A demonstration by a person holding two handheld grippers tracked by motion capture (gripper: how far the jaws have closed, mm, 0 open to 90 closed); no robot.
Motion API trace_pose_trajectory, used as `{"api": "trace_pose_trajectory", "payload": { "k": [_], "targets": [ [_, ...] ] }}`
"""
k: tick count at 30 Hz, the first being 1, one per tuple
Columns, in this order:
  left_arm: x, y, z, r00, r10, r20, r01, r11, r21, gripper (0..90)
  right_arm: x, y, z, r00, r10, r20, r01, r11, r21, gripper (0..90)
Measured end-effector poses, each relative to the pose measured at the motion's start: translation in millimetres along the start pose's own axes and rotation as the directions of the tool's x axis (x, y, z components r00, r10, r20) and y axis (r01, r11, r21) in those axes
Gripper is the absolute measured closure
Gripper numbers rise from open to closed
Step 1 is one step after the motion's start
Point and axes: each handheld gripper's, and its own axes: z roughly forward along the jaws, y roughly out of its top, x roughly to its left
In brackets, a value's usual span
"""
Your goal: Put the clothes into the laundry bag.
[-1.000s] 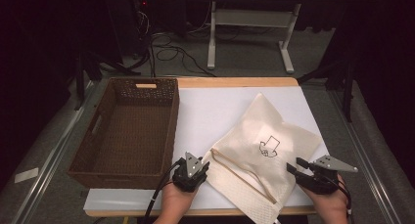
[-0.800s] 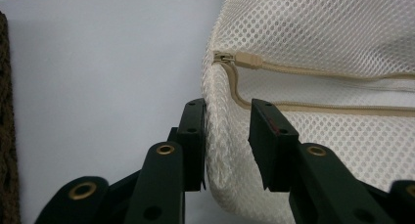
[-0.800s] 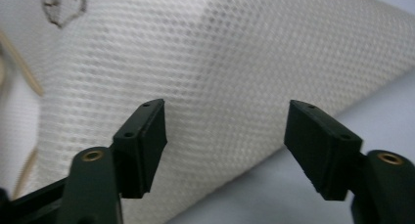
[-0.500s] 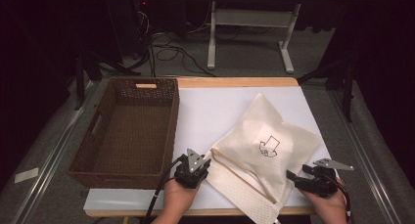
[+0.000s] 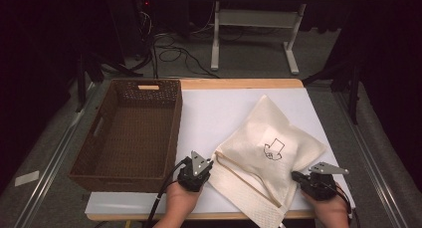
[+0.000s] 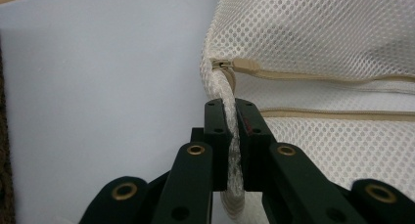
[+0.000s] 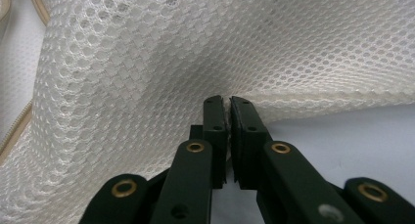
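A cream mesh laundry bag [image 5: 268,138] with a black printed mark lies on the white table [image 5: 219,108], its near flap hanging toward the front edge. My left gripper [image 5: 211,163] is shut on the bag's left edge, just below the tan zipper pull [image 6: 244,65]. In the left gripper view a strip of mesh [image 6: 318,33] runs between the closed jaws of that gripper [image 6: 232,106]. My right gripper [image 5: 294,175] sits at the bag's near right edge. In the right gripper view its jaws [image 7: 228,102] are pressed together at the rim of the mesh [image 7: 171,62].
An empty brown wicker basket [image 5: 99,128] stands on the left part of the table, close beside my left hand. Bare white table lies behind the bag and between bag and basket. Beyond the table are floor cables [image 5: 174,49] and a white stand [image 5: 254,24].
My right gripper has lowered and shifted slightly left onto the bag's near right edge. The left gripper has kept its hold and place.
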Motion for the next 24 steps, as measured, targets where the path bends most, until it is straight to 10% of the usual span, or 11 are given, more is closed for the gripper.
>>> {"api": "trace_pose_trajectory", "payload": {
  "k": [24],
  "targets": [
    [-30.5, -30.0, -15.6, 0.9955, 0.063, 0.070, -0.066, 0.9972, 0.036, 84.3, -33.3, 32.2, 12.6, 0.9997, 0.021, -0.008, -0.022, 0.9961, -0.085, 88.9]
  ]
}}
